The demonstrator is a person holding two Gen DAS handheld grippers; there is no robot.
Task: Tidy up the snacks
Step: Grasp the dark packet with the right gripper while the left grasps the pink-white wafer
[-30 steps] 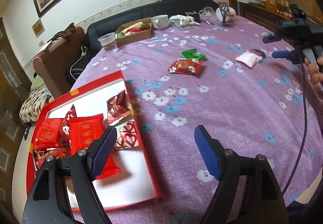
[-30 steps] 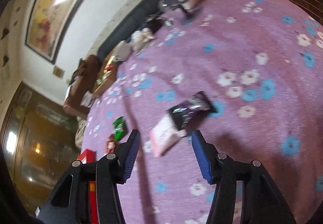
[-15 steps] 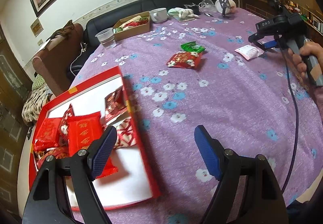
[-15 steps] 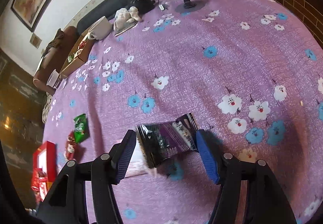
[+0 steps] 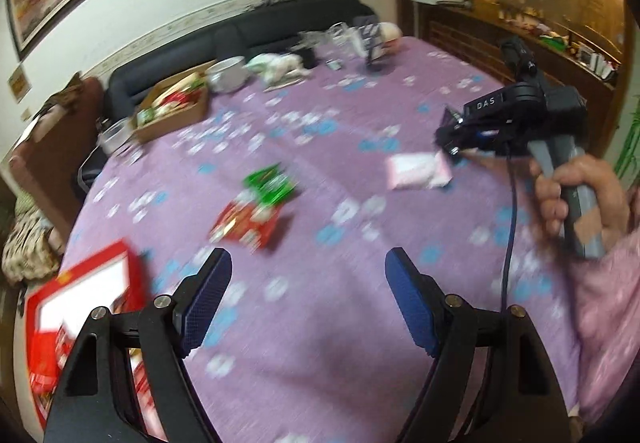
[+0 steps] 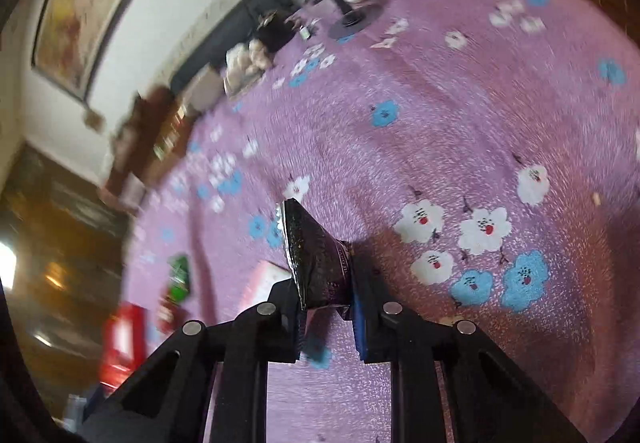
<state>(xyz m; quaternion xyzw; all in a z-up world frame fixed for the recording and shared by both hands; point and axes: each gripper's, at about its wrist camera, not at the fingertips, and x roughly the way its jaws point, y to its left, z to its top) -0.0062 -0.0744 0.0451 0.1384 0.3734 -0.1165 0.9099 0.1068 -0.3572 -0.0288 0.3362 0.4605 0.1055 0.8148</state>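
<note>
Mostly blurred: right gripper [image 6: 326,283] clamped on crumpled dark packet [image 6: 316,259], label unreadable; left gripper [image 5: 308,283] jaws apart, empty.

The right gripper [image 6: 326,283] has just closed on the black snack packet [image 6: 316,263] — now lifted, standing on edge at frame centre. In the left wrist view, the red tray [image 5: 80,283] sits lower left — green packet [image 5: 270,183] nearer centre.

The surface [image 5: 320,323] wears purple cloth with white and blue flowers. At eleven o'clock lie a green packet [image 5: 270,183] and a red one [image 5: 246,223]; a black glossy packet [image 6: 316,263] shows between blue pads [image 6: 359,327].
</note>
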